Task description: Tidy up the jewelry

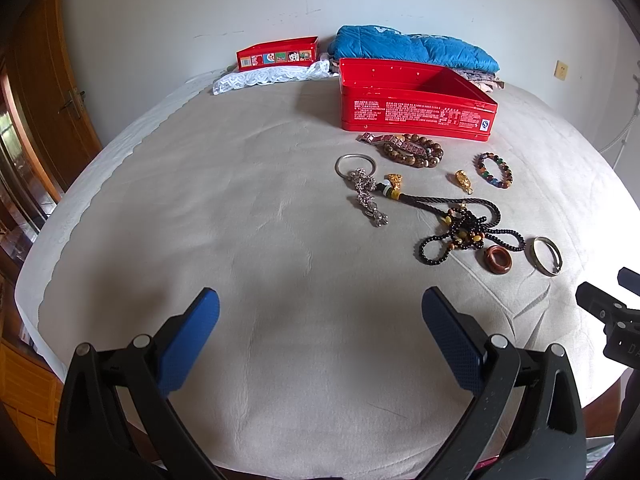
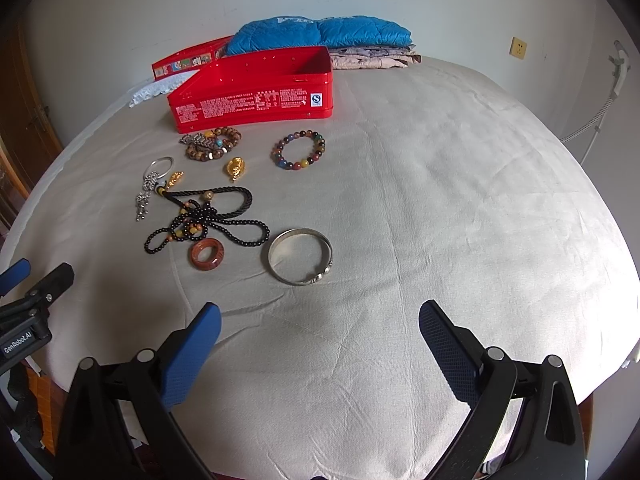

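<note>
On the bed, both grippers' jaws are spread, empty; grabbing the tangled black bead necklace could drag the reddish-brown stone ring along.

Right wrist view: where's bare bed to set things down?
Bare: the sheet right of the silver bangle and multicolor bracelet, and between both open grippers and the jewelry. Crowded: below the red tin, around the black bead necklace.
</note>
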Demonstrator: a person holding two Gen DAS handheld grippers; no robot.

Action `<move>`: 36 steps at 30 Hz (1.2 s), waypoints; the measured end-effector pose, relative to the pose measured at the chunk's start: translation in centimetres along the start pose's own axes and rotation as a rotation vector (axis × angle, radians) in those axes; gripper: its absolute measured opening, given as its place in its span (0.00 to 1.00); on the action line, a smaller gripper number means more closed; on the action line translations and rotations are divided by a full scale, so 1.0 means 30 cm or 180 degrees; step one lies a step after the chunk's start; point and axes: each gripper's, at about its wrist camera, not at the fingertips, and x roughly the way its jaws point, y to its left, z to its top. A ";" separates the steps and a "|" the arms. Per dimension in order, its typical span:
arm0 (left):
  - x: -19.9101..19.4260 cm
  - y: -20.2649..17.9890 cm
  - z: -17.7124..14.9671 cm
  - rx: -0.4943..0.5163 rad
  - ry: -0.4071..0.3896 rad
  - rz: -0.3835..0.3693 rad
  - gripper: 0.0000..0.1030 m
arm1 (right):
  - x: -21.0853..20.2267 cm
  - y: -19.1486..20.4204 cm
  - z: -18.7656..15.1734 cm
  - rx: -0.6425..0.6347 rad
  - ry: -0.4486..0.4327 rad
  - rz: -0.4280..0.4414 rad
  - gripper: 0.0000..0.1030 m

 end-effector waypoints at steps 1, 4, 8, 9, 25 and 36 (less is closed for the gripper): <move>0.000 0.000 0.000 0.0001 -0.0001 0.0000 0.97 | 0.000 0.000 0.000 0.0000 0.0001 -0.0002 0.96; 0.000 0.000 0.000 0.0001 0.0001 -0.0002 0.97 | 0.000 0.000 0.000 -0.0001 0.0003 0.0000 0.96; 0.000 0.000 0.000 0.0002 -0.0001 -0.0001 0.97 | 0.003 0.001 0.000 -0.0001 0.0000 -0.0001 0.96; 0.000 0.000 0.000 0.0002 -0.0002 0.0000 0.97 | 0.004 0.001 0.000 -0.0002 -0.0001 -0.0002 0.96; 0.001 0.005 0.006 0.0005 0.0012 -0.0002 0.97 | 0.012 0.004 0.008 -0.0010 0.0019 0.0022 0.96; 0.033 0.010 0.017 0.0013 0.0078 -0.0020 0.97 | 0.044 -0.007 0.044 -0.0022 0.0086 0.0188 0.96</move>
